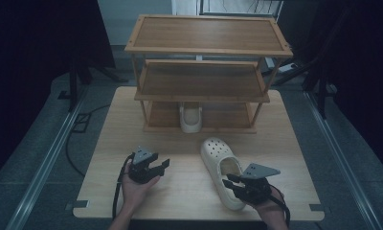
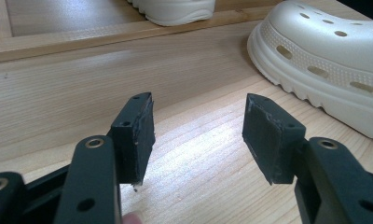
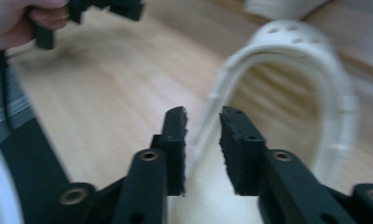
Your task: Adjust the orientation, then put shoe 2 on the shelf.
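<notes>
A cream clog [image 1: 217,154] lies on the wooden table [image 1: 127,129], toe toward the rack; it also appears in the left gripper view [image 2: 334,60]. My right gripper [image 1: 229,181] is at the clog's heel end. In the right gripper view its jaws [image 3: 203,119] stand a narrow gap apart, astride the left rim of the clog's opening [image 3: 336,88], with no firm clamp visible. My left gripper [image 1: 159,167] rests low over the table left of the clog, open and empty [image 2: 198,130]. A second cream clog [image 1: 190,119] sits on the rack's bottom shelf.
A three-tier wooden shoe rack [image 1: 208,34] stands at the table's far side; its upper two shelves are bare. The other hand and its gripper [image 3: 105,7] appear at the top left of the right gripper view. Dark stands and a floor rail flank the table.
</notes>
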Demonstrator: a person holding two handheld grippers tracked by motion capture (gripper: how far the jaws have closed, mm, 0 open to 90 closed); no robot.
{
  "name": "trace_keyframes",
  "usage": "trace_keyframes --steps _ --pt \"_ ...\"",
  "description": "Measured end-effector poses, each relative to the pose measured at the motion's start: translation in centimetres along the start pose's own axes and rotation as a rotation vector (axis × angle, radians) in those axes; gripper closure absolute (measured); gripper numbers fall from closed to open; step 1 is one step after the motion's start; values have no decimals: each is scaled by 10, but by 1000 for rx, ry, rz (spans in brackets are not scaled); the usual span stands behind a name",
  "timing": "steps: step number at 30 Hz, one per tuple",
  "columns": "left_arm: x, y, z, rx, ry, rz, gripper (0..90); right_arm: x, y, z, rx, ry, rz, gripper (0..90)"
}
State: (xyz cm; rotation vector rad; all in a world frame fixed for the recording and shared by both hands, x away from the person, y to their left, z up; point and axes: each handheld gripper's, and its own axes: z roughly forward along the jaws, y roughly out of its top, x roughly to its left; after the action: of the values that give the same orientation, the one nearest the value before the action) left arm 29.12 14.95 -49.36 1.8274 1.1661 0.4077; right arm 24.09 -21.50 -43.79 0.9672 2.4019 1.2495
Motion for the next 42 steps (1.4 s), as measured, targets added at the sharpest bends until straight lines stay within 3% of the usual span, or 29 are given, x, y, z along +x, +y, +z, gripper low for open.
trace_keyframes --steps 8,21,30,42 --pt "2 0 -1 -3 -2 -5 433 -18 6 -11 -78 -92 70 566" --pt "0 2 -1 -4 -18 0 432 -37 11 -8 -72 -170 81 538" --pt "0 3 -2 -11 -20 5 432 -55 5 -1 -40 -142 132 523" --pt "-1 4 -1 -9 -25 12 432 -61 5 28 22 -133 137 547"
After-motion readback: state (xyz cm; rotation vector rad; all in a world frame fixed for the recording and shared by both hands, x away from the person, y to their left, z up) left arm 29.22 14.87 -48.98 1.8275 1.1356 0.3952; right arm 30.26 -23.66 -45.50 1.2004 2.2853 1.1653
